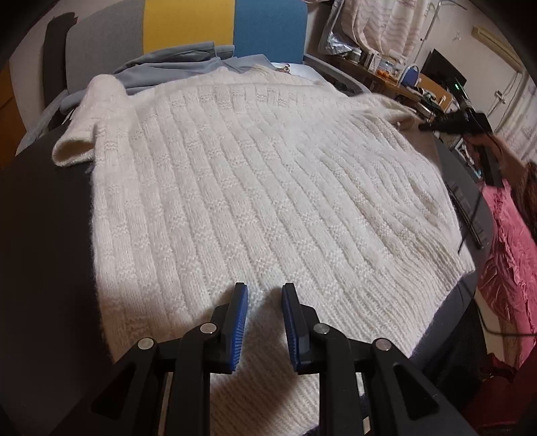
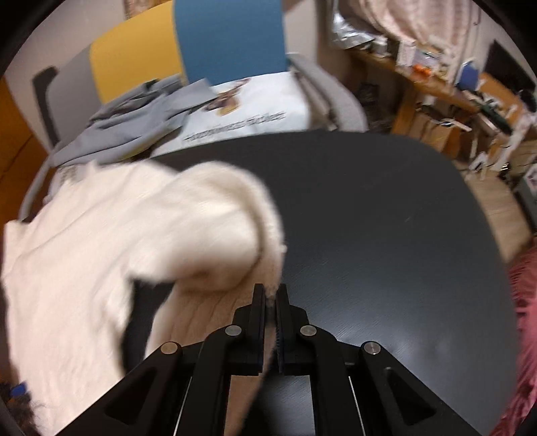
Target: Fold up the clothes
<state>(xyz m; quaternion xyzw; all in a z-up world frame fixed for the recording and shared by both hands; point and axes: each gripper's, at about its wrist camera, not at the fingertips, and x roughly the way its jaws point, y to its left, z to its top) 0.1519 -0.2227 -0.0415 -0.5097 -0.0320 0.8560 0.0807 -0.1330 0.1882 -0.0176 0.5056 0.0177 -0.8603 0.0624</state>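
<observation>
A cream chunky-knit sweater (image 1: 251,187) lies spread over a dark round table (image 1: 43,234). Its left sleeve (image 1: 87,134) is folded in at the far left. My left gripper (image 1: 265,290) is at the near hem, its blue pads closed on a raised pinch of knit. In the right wrist view, my right gripper (image 2: 271,291) is shut on the edge of the sweater's (image 2: 84,251) other sleeve, which hangs lifted and blurred above the table (image 2: 386,218). The left wrist view shows that same right gripper (image 1: 424,127) at the far right with the sleeve end in it.
A grey-blue garment (image 2: 127,124) and a white printed T-shirt (image 2: 251,107) lie at the table's far side, in front of yellow and blue chair backs (image 1: 268,30). A pink cloth (image 1: 503,241) is at the right. A cluttered wooden desk (image 2: 436,94) stands behind.
</observation>
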